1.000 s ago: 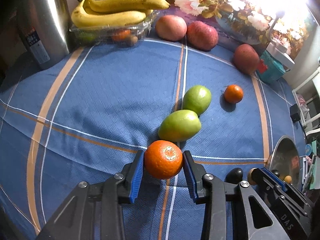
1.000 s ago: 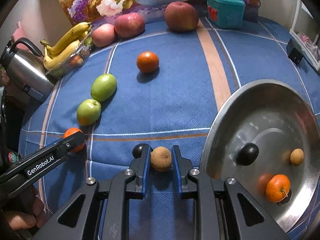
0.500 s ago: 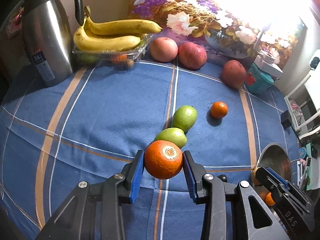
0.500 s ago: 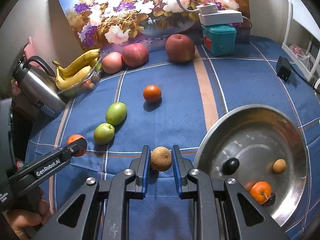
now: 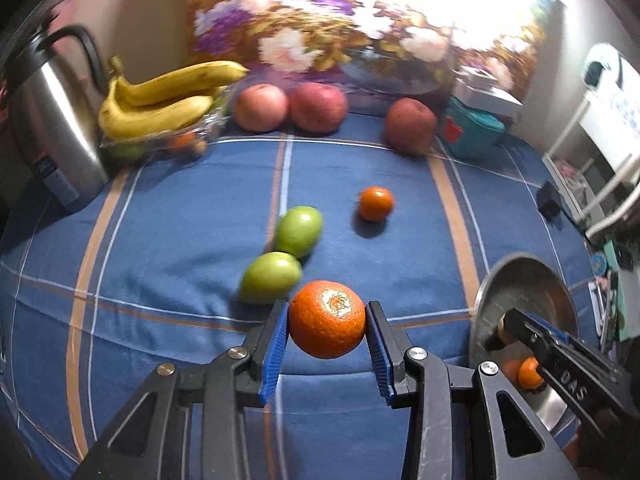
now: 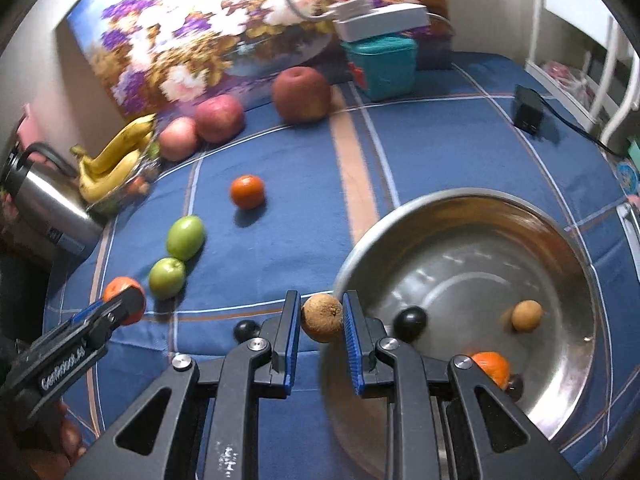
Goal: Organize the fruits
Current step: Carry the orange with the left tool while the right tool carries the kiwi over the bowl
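Observation:
My left gripper (image 5: 327, 326) is shut on an orange (image 5: 327, 319) and holds it above the blue cloth, in front of two green fruits (image 5: 270, 277). My right gripper (image 6: 321, 320) is shut on a small brown fruit (image 6: 321, 317) and holds it above the left rim of the steel bowl (image 6: 568, 240). The bowl holds a dark plum (image 6: 409, 319), a brown fruit (image 6: 527, 315) and an orange (image 6: 491, 366). A loose small orange (image 6: 247, 191) lies on the cloth. In the right wrist view the left gripper (image 6: 120, 306) shows at the left.
Three red apples (image 5: 318, 107) and bananas on a plastic tray (image 5: 160, 100) stand at the back, with a steel kettle (image 5: 52, 120) at the far left. A teal box (image 6: 382, 65) and a black adapter (image 6: 528, 111) lie at the back right. A dark plum (image 6: 245, 330) lies on the cloth.
Both grippers have risen and moved right with their fruits. The right gripper now hangs at the bowl's left rim.

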`<act>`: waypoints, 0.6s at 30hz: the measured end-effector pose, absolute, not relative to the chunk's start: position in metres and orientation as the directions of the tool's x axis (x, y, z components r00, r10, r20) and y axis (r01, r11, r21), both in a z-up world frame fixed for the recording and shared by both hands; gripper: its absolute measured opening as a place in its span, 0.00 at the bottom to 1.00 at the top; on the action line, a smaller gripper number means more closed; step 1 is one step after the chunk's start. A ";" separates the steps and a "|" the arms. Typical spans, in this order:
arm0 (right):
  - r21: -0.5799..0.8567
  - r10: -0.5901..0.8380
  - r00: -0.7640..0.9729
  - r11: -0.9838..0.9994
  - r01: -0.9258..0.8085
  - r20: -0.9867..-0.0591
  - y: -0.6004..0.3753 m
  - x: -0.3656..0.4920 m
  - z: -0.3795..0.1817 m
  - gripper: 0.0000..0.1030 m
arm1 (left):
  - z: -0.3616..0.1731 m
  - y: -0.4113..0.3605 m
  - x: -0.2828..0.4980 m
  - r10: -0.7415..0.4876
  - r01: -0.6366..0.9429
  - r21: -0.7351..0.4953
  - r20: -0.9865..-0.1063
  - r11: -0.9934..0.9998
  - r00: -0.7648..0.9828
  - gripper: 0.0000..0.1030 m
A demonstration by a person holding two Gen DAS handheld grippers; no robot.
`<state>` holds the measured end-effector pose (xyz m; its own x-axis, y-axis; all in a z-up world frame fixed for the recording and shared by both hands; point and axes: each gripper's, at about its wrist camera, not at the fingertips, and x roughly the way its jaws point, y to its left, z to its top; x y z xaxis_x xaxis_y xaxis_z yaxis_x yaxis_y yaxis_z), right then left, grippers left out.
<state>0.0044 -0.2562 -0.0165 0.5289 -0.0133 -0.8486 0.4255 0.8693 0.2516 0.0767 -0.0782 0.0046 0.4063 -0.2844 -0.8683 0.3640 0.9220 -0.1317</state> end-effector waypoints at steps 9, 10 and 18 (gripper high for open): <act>0.181 -0.130 0.472 0.810 0.558 -0.872 -0.295 -0.015 -0.020 0.22 | 0.002 -0.128 0.048 -0.307 0.491 -0.092 -0.873 0.866 0.378 0.40; 0.177 -0.138 0.467 0.803 0.569 -0.874 -0.299 -0.018 -0.021 0.22 | 0.002 -0.131 0.044 -0.314 0.502 -0.094 -0.873 0.860 0.374 0.40; 0.177 -0.165 0.464 0.775 0.607 -0.870 -0.312 -0.029 -0.017 0.22 | -0.001 -0.169 0.017 -0.382 0.606 -0.129 -0.870 0.785 0.311 0.40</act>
<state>-0.0294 -0.3122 -0.0171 0.4645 -0.1652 -0.8700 0.6073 0.7745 0.1771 0.0173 -0.1685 -0.0014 0.3106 -0.3825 -0.8702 0.6057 0.7851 -0.1289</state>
